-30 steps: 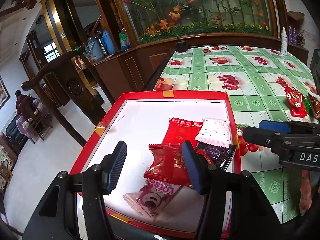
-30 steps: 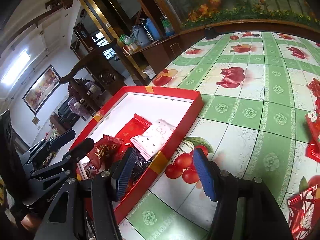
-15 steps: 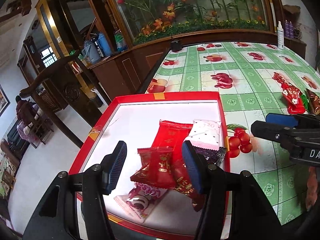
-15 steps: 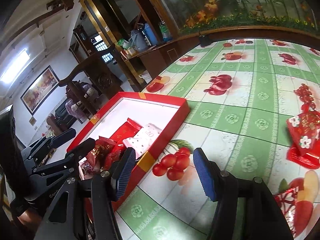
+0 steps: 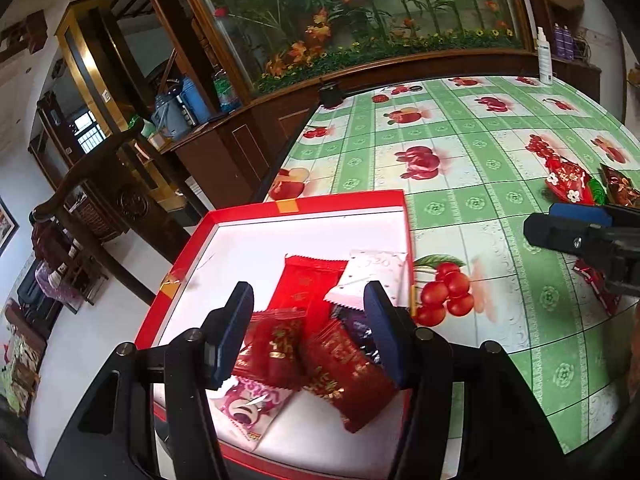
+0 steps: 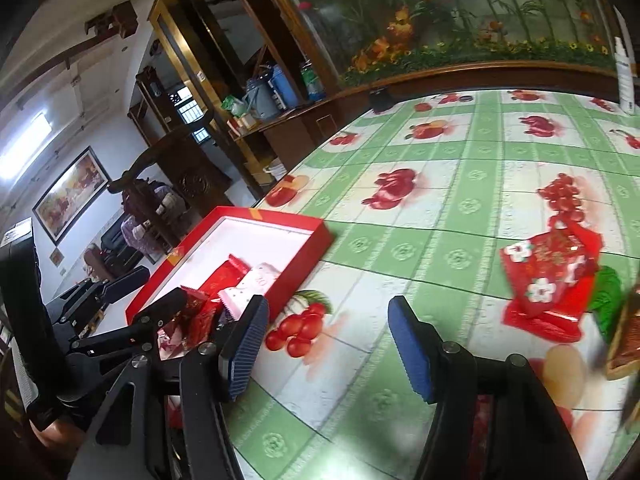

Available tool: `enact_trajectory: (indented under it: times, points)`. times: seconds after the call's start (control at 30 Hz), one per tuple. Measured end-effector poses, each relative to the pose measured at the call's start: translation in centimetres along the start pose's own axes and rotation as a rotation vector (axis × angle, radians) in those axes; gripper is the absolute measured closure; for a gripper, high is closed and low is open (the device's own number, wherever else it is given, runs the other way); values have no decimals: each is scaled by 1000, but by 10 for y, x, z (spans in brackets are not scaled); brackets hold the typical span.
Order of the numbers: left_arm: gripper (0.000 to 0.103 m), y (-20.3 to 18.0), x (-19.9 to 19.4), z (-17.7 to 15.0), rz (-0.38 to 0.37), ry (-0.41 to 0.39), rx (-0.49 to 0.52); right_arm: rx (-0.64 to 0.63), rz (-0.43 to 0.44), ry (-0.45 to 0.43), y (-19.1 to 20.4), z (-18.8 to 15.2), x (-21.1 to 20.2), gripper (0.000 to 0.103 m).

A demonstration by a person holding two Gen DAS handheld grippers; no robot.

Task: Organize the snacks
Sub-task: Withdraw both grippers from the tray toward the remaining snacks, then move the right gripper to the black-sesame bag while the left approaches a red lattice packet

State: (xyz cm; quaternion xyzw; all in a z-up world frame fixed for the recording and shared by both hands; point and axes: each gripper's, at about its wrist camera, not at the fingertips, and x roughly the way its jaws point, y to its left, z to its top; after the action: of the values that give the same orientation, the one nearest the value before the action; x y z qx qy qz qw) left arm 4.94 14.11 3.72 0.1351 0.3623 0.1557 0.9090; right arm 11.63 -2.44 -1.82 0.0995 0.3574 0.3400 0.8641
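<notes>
A red box with a white floor (image 5: 256,248) sits at the table's left edge and holds several snack packets: red ones (image 5: 308,292), a white dotted one (image 5: 372,280), a pink one (image 5: 248,404). My left gripper (image 5: 308,336) is open and empty just above the packets. My right gripper (image 6: 324,348) is open and empty over the tablecloth, right of the box (image 6: 308,256). Loose red packets (image 6: 548,280) lie on the cloth to its right, also in the left wrist view (image 5: 568,182).
The green checked tablecloth (image 5: 460,168) with fruit prints covers the table. A brown packet (image 6: 624,340) lies at the far right. A white spray bottle (image 5: 544,56) stands at the far edge. A wooden chair (image 5: 92,176) stands left of the table.
Both grippers have pulled back and risen from the box. The right gripper has swung right toward the loose red packets. A red packet now lies lower in the box.
</notes>
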Motion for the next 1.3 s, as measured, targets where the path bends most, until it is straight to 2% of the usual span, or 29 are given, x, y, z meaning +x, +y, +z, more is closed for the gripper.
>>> enact_trajectory:
  times: [1.03, 1.2, 1.3]
  points:
    - [47, -41, -8, 13, -16, -6, 76, 117, -86, -123, -74, 6, -68, 36]
    - [47, -59, -14, 14, -77, -5, 110, 139, -104, -173, -94, 6, -91, 36]
    - [46, -79, -17, 15, -163, 14, 141, 169, -148, -224, -115, 5, -114, 32]
